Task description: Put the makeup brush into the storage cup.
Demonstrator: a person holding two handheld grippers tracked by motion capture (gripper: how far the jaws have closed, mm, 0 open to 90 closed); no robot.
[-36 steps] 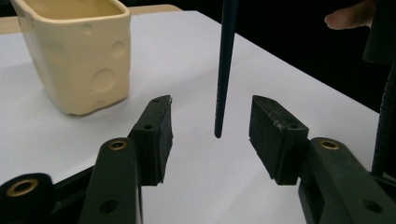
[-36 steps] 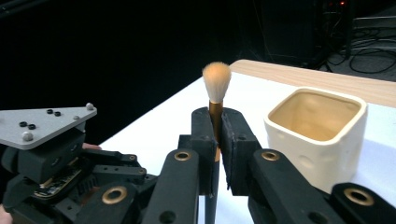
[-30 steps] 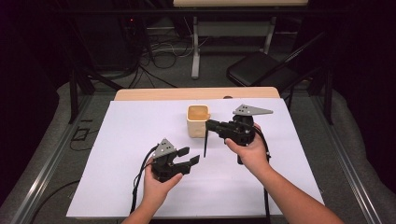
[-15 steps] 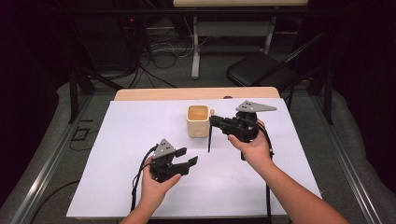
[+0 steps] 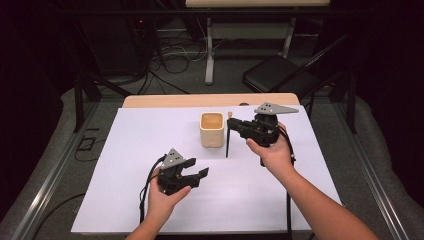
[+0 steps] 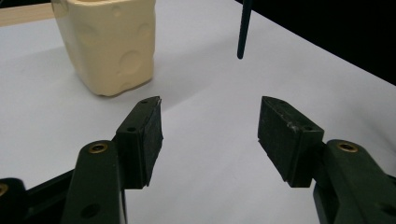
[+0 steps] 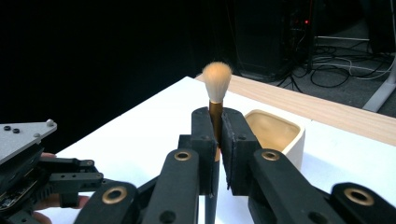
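While my left gripper (image 5: 194, 173) sits at lower centre-left, its jaws just widened with nothing between them, the cream cup (image 5: 212, 129) stands at centre, and just right my right gripper (image 5: 232, 126) clamps an upright brush (image 5: 228, 139), bristles up.

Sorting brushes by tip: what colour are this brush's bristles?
Pale cream-white bristles above a copper-coloured ferrule, clearest in the right gripper view.

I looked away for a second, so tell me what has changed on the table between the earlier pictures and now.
The right gripper, shut on the brush, carried it a little rightward, away from the cream cup. The left gripper has just been opening its jaws, nothing between them. The cup and the left hand stayed put.
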